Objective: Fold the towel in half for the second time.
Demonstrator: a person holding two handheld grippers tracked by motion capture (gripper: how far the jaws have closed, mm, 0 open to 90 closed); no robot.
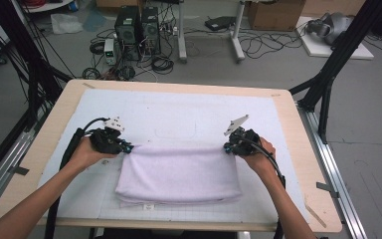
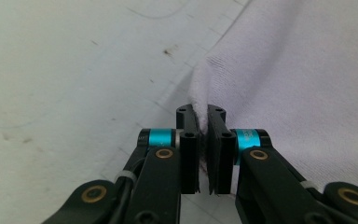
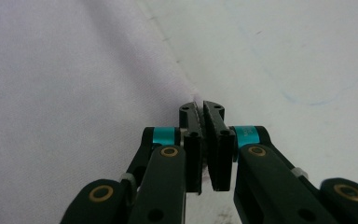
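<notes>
Both grippers clamp the far corners of a folded white towel.

Nearest the person, the towel's (image 1: 179, 174) folded bulk lies on the white mat (image 1: 169, 117), between the two hands. The left gripper (image 1: 127, 147) pinches its far left corner, cloth squeezed between the jaws; the right gripper (image 1: 227, 148) pinches the far right corner likewise. Beyond the jaws, bare mat covers the table (image 1: 298, 149).

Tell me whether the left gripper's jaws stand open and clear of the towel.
No, the left gripper has its jaws closed on a pinched corner of the white towel.
</notes>
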